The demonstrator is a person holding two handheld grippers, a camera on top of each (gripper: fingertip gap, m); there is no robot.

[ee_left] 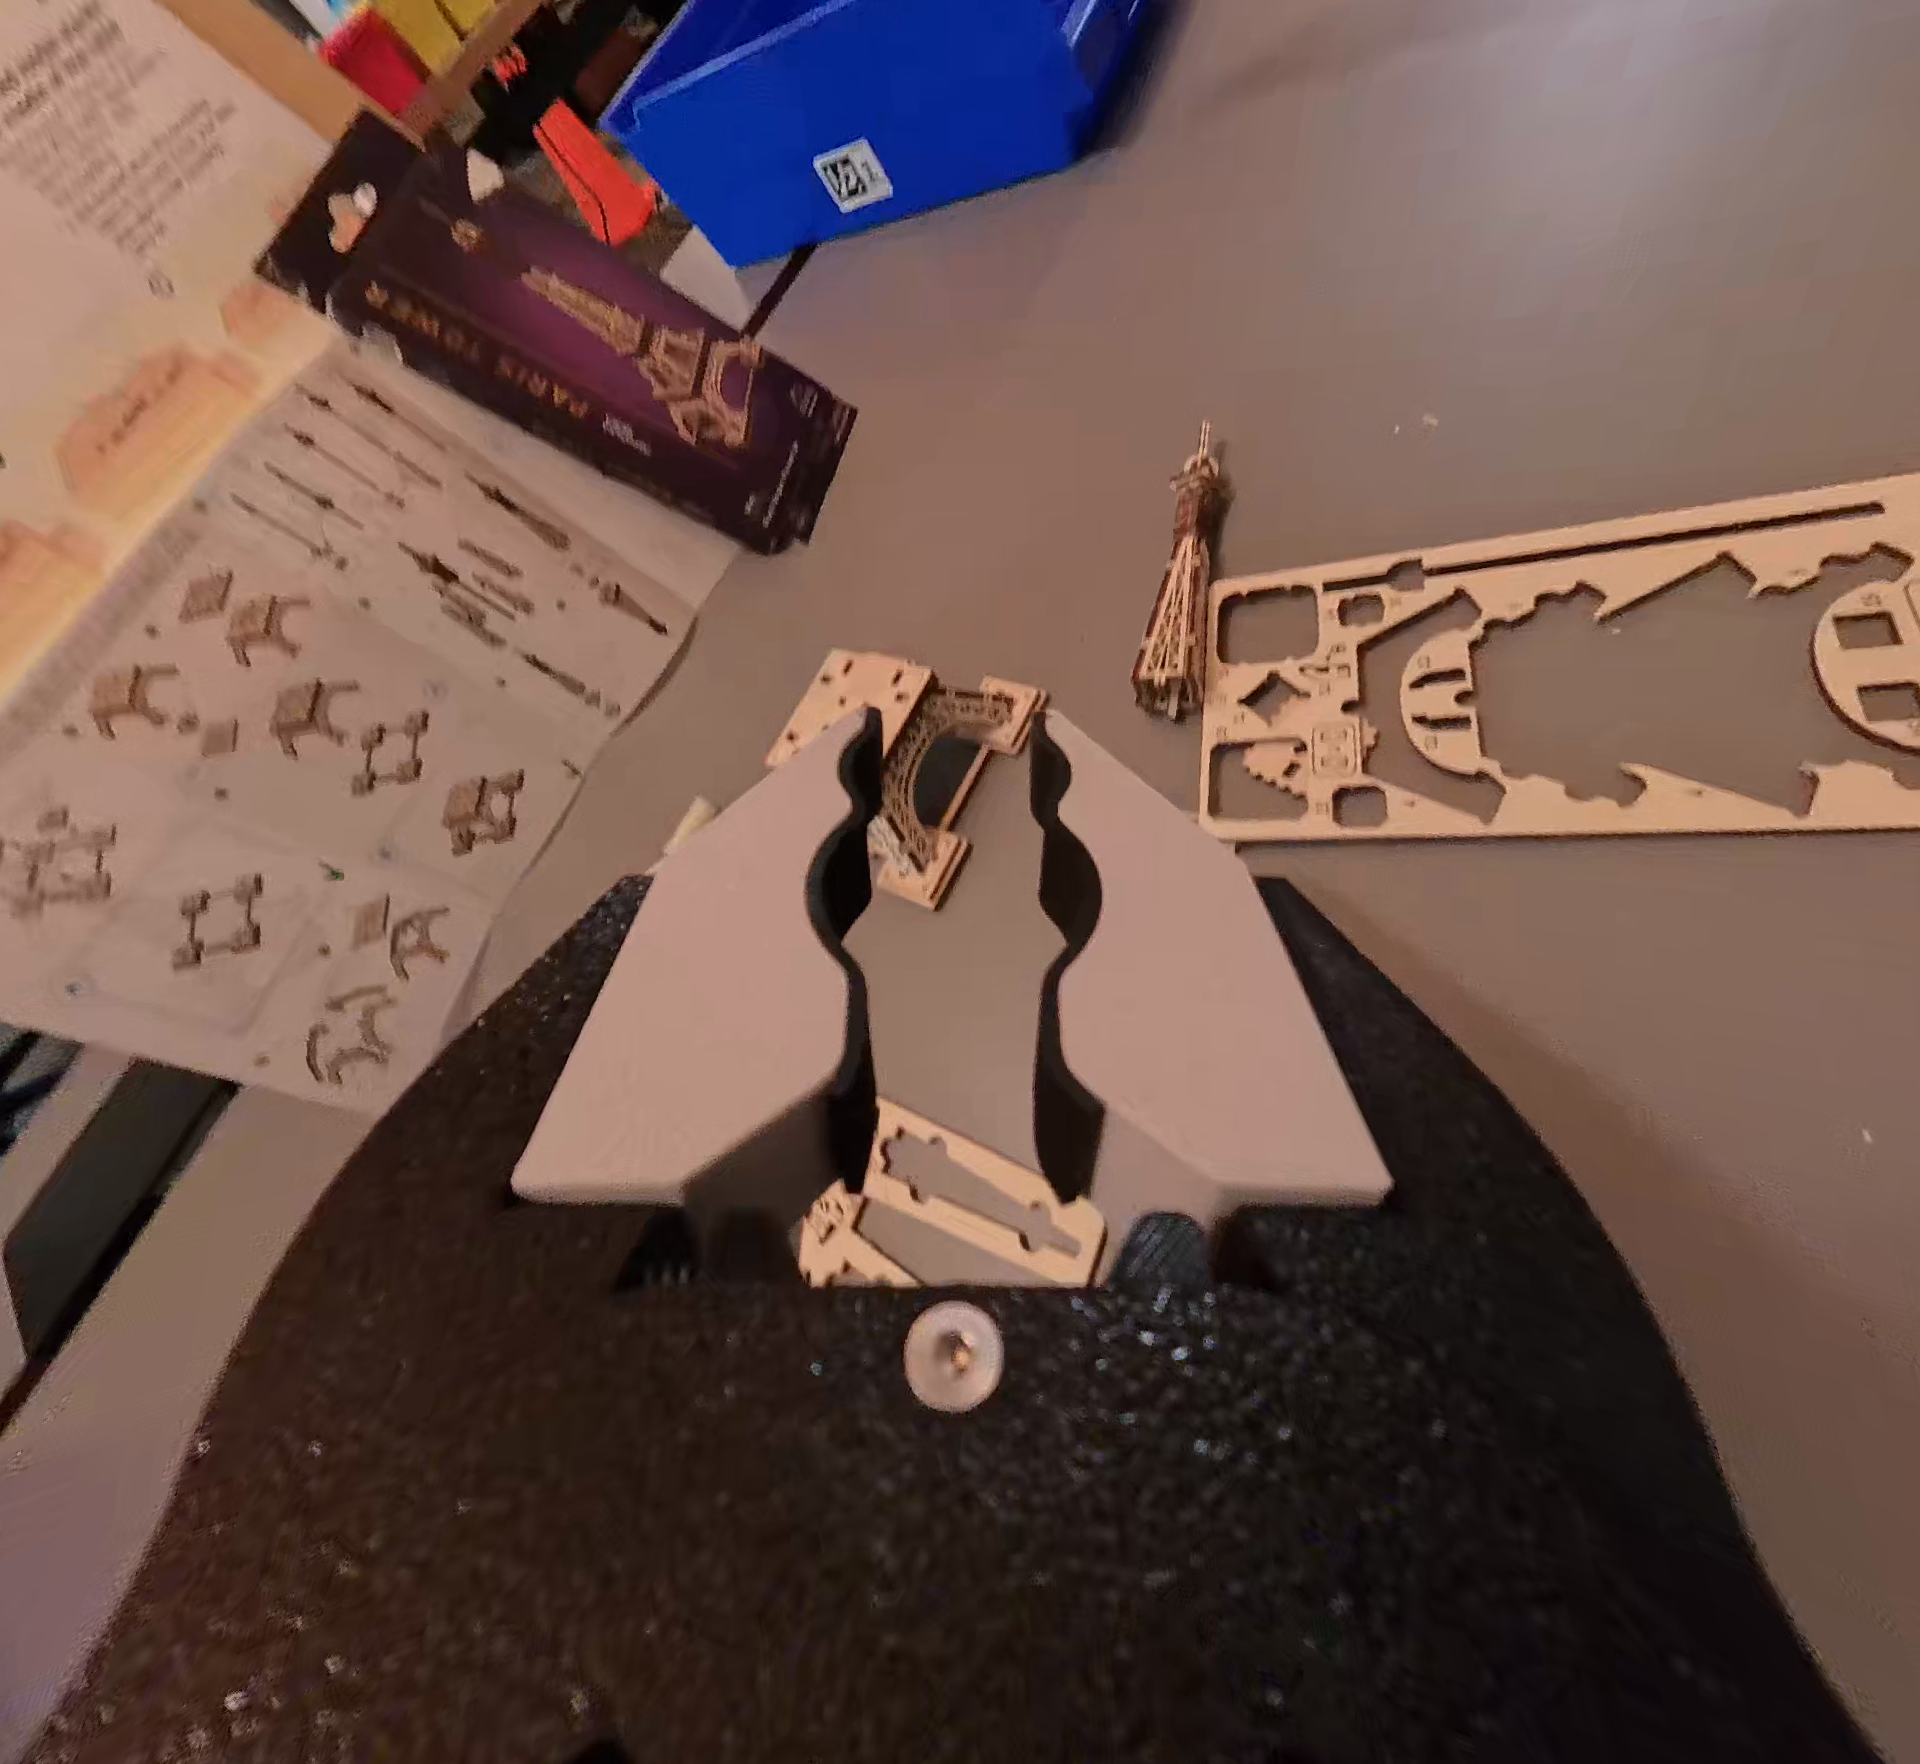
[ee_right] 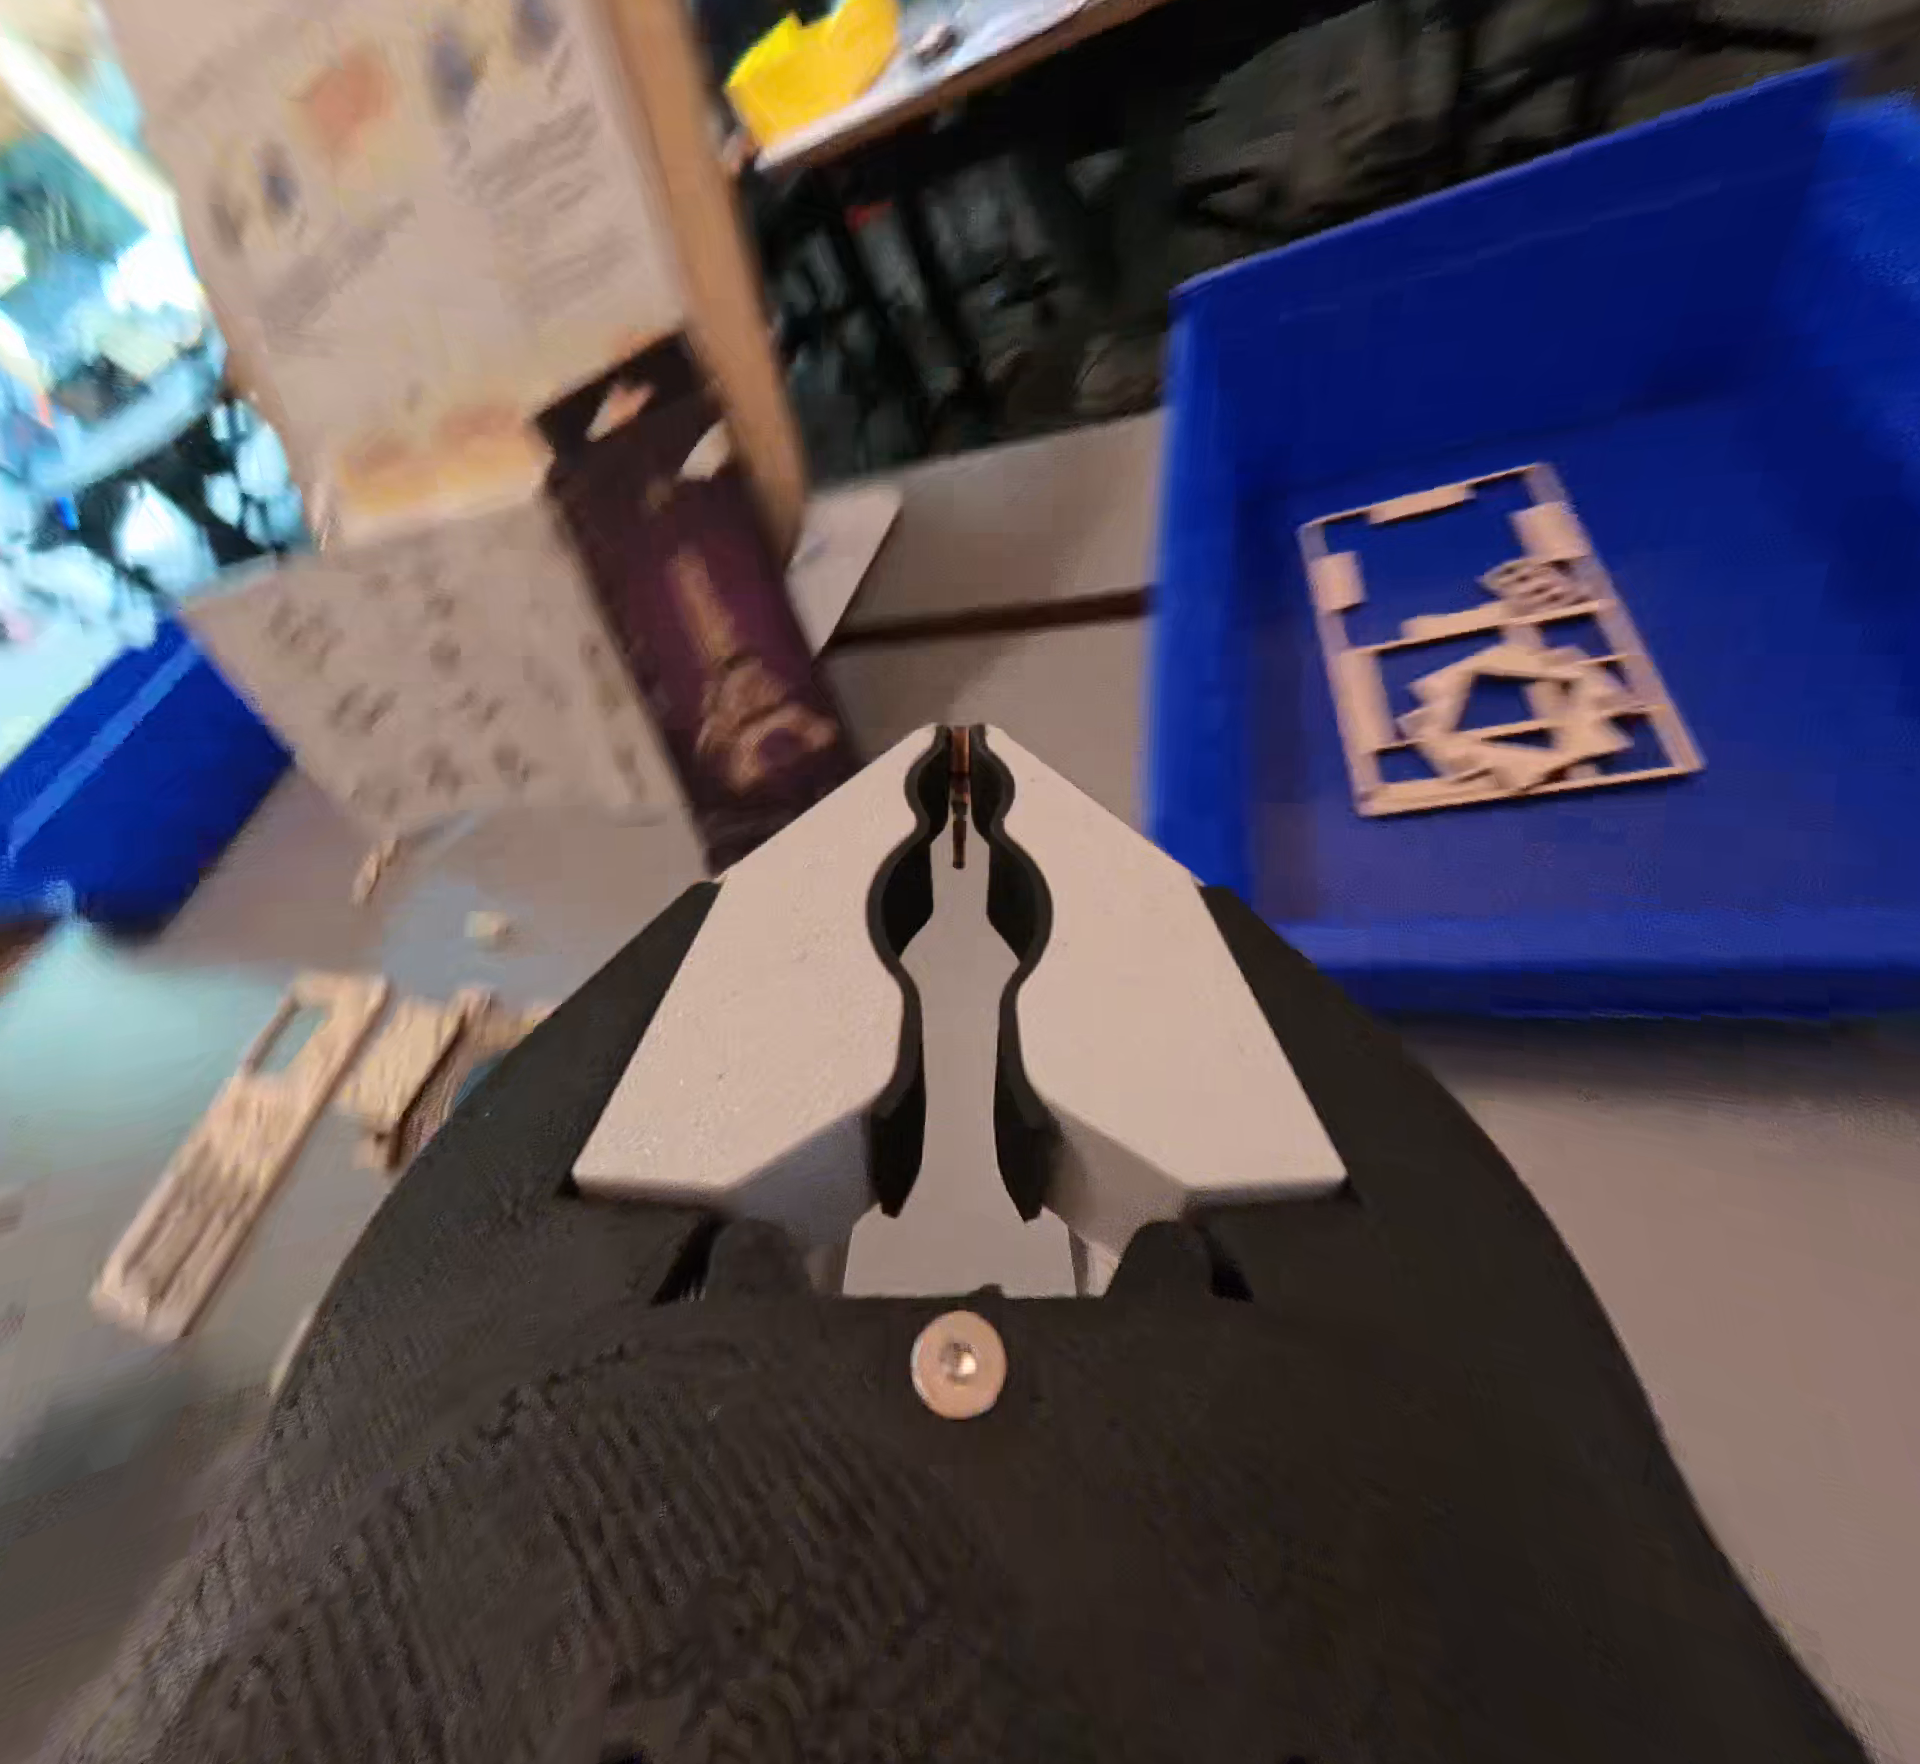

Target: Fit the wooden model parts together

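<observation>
In the left wrist view my left gripper (ee_left: 951, 727) is open and empty above the grey table. A wooden arch assembly with square feet (ee_left: 925, 758) lies on the table between and just beyond its fingertips. A slim wooden tower top (ee_left: 1184, 592) lies to the right of it. A punched-out wooden sheet (ee_left: 1558, 706) lies further right. Another small wooden frame piece (ee_left: 966, 1215) lies under the jaws near the gripper base. In the right wrist view my right gripper (ee_right: 961, 743) is shut on a thin wooden part (ee_right: 960, 800), seen edge-on, held above the table.
A blue bin (ee_left: 883, 52) stands at the back; in the right wrist view it (ee_right: 1299, 956) holds a punched wooden sheet (ee_right: 1496, 644). A dark purple kit box (ee_left: 582, 353) and an unfolded instruction sheet (ee_left: 312, 675) lie at the left. Wooden sheet scraps (ee_right: 239, 1143) lie at lower left. The gap from one gripper's tips to the other's is roughly 35 cm.
</observation>
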